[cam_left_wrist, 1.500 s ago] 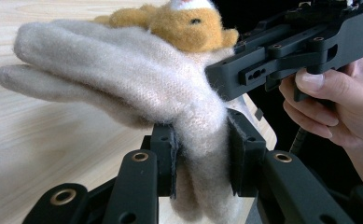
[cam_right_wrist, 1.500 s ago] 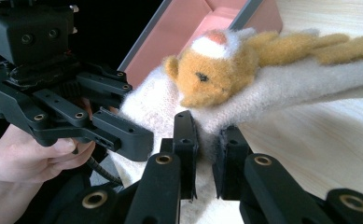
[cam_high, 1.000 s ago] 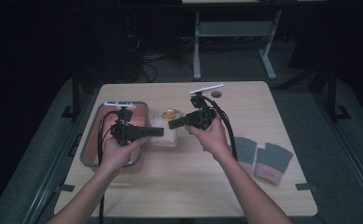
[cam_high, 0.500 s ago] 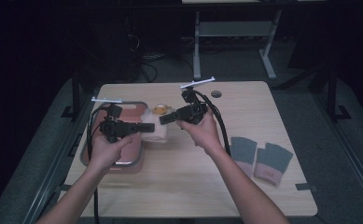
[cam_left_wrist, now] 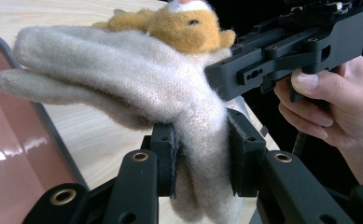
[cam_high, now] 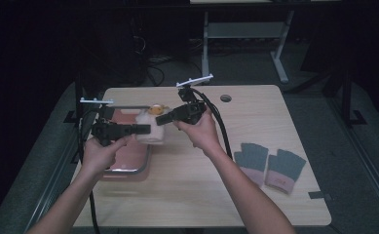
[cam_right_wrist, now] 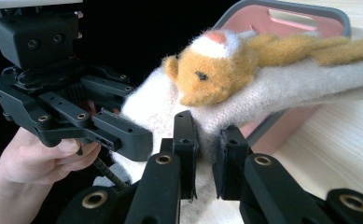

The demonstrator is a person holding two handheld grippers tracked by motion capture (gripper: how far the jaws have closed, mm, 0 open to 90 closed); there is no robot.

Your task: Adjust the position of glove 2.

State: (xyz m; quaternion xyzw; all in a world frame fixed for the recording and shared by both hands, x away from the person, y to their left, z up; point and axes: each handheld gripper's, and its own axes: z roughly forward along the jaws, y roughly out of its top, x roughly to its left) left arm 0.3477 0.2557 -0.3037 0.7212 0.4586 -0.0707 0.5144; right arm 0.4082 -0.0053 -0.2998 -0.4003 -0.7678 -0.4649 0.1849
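While both pairs of jaws pinch the cuff of the cream woolly glove point(cam_left_wrist: 137, 79), the left gripper point(cam_left_wrist: 201, 161) and right gripper point(cam_right_wrist: 206, 154) hold it in the air between them, just beyond the right edge of the pink tray point(cam_high: 128, 156). An orange plush animal point(cam_right_wrist: 216, 74) (face outward) sits on the glove. Two grey gloves point(cam_high: 270, 163) lie well right of the tray, on the table point(cam_high: 187, 204).

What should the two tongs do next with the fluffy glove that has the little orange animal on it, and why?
Probably carry the cream glove a bit further right, away from the pink tray. Both the left tongs and right tongs pinch its cuff, and it hangs off the table.
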